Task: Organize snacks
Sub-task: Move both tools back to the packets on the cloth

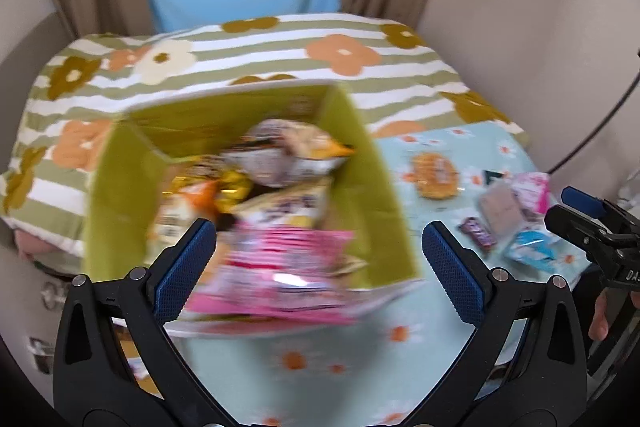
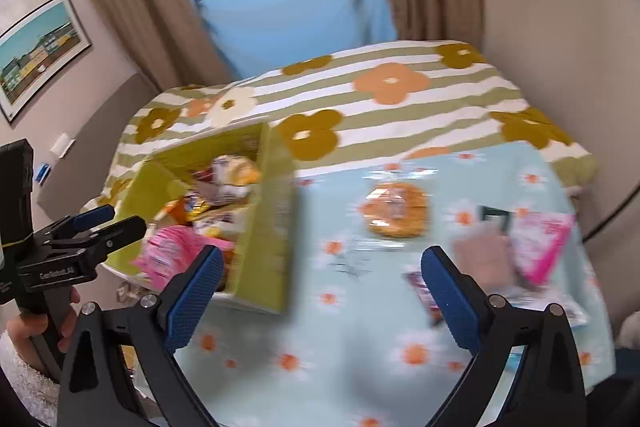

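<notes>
Daisy tablecloth under green box heaped with snack packets

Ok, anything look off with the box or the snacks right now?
One thing: the pink packet lies on top of the heap in the green box and hangs over its near edge rather than sitting inside. Several snacks, including the round orange packet, lie loose on the blue cloth. Both views are blurred.

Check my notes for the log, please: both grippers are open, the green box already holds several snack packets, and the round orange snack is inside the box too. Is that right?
Not quite. The round orange snack is not in the green box; the right wrist view shows it lying on the blue flowered cloth beside the box. The rest holds: left gripper and right gripper are open.
</notes>
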The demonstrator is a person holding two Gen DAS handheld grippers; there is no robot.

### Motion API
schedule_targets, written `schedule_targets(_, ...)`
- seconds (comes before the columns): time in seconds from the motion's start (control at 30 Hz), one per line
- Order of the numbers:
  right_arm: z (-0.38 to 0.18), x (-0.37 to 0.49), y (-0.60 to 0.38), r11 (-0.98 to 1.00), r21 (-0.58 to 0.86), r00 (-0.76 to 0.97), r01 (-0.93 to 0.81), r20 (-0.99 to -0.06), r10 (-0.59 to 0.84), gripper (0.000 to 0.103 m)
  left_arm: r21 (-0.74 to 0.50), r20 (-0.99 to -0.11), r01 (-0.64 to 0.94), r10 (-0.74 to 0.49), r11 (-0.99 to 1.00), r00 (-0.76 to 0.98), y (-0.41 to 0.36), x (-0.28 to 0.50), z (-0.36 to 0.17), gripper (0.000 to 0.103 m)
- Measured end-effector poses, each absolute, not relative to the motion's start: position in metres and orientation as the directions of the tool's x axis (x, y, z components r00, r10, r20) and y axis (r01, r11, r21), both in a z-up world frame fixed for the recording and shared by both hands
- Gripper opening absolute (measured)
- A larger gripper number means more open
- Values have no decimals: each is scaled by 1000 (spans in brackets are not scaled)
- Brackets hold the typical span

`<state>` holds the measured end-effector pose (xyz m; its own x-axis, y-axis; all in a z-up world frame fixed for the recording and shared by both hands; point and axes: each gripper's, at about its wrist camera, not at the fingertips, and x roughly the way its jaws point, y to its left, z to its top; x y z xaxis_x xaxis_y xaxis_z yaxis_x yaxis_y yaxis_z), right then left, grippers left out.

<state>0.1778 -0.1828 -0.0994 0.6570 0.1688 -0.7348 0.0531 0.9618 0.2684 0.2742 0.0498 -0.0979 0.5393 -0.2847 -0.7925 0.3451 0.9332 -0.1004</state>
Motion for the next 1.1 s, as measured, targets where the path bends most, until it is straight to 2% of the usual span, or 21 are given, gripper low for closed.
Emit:
schedule_targets(0.2,-102,151,-251,972,213,642,103,-760,99,98,-105,-815,396,-307,912,491,-32,255,-110,102)
schedule_targets(0.53,-138,127,-327,969,237,573,68,-805,156,99,-123,-880,366,-272,922,389,-139,241,-159,102)
schedule_targets(0.83,-174,129,-353,966,258,511,-27,-827,235,99,-67,-938,292,-160,954,307,-196,256,-219,102)
schedule_targets(1.1,-200,136,-348,967,239,461,-82,-851,250,99,-7,-962,246,-73,969,263,-211,274,-258,86)
